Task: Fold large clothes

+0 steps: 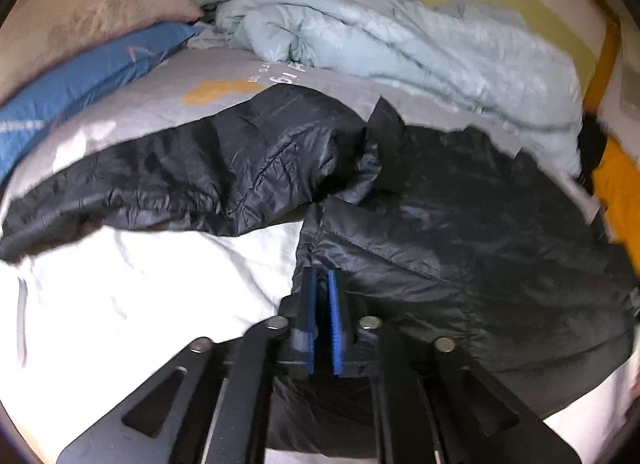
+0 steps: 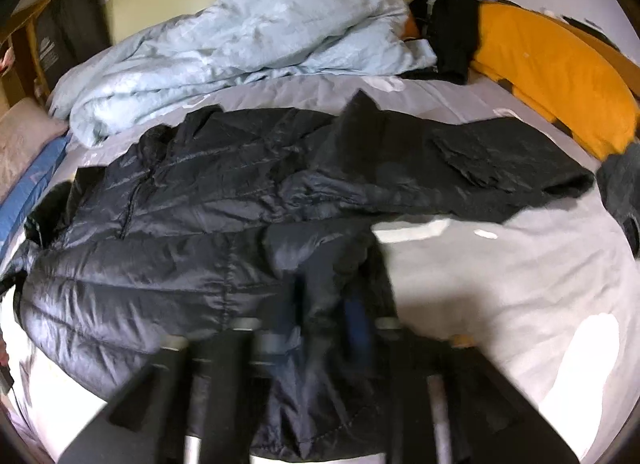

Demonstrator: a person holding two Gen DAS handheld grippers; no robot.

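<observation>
The left gripper (image 1: 322, 284) has its two blue fingers (image 1: 334, 320) close together, with only a narrow gap. The tips rest at the edge of the black quilted puffer jacket (image 1: 460, 232), and a dark fold seems to sit in the gap, but I cannot tell if the pads press on it.

The right gripper (image 2: 326, 296) is blurred in its own view. Its fingers (image 2: 358, 324) stand about half open, and a ridge of the jacket's shiny black fabric rises between them. Whether the pads squeeze this fabric I cannot tell.

The jacket lies spread across the bed, on the grey and white printed bed sheet (image 2: 520, 284). In the right wrist view its body fills the left and middle, and one sleeve (image 2: 500, 159) stretches to the right. In the left wrist view another sleeve (image 1: 180, 183) lies bunched to the left, over the sheet, and the collar part stands up near the middle.

Behind the jacket, against the pale green wall, a light blue crumpled duvet (image 1: 380, 35) is heaped. At the left side of the left wrist view there is a beige pillow (image 1: 88, 7) on top of a blue pillow (image 1: 80, 79). At the right end of the bed lies an orange-yellow cushion (image 2: 556, 63), and just beside it, between the cushion and the duvet, a small black garment (image 2: 452, 23).
</observation>
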